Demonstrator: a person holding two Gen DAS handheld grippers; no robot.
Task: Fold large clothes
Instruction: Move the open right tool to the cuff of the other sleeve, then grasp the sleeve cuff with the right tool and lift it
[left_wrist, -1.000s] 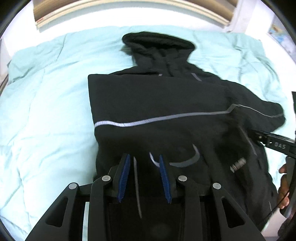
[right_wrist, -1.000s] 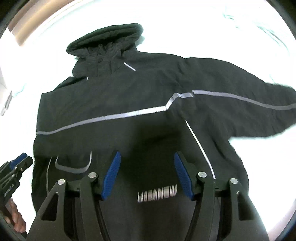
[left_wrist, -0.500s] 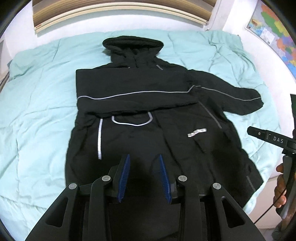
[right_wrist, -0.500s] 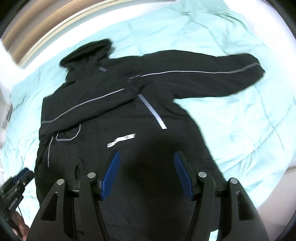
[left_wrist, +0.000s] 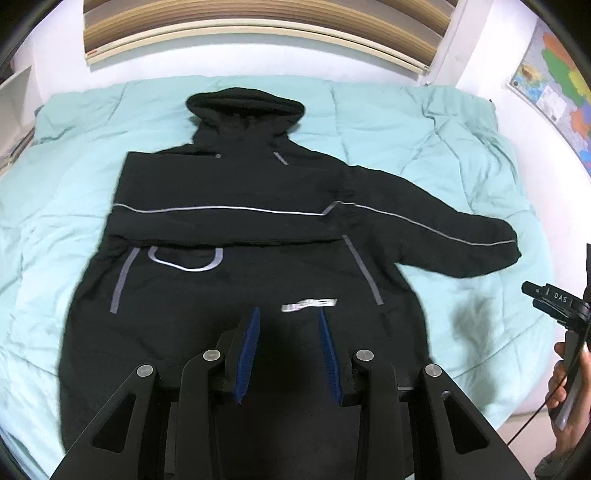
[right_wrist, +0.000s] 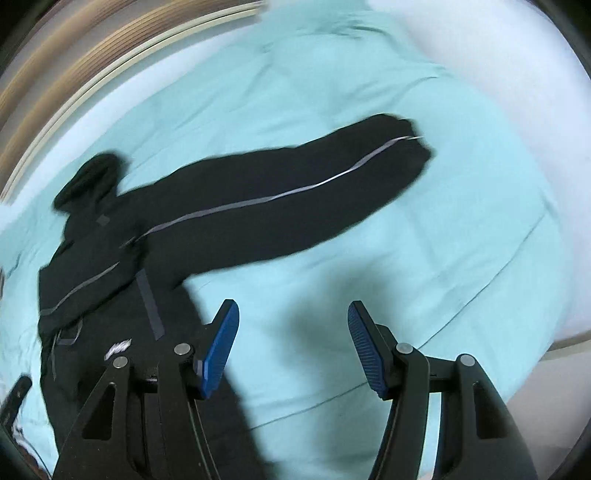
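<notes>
A rumpled pale-teal quilt (left_wrist: 424, 140) covers the bed beneath wooden wall slats (left_wrist: 258, 26); a colourful map (left_wrist: 554, 88) hangs right.

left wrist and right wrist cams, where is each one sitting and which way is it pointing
Left wrist: sits on the left gripper, above the jacket's hem, facing up the black jacket toward its hood and the headboard; both fingers show, and the right gripper in a hand at the right edge.
Right wrist: sits on the right gripper, off the jacket's side, facing across the teal duvet toward the outstretched sleeve; both fingers show, open.
Shared: the jacket, its outstretched sleeve and the duvet.
</notes>
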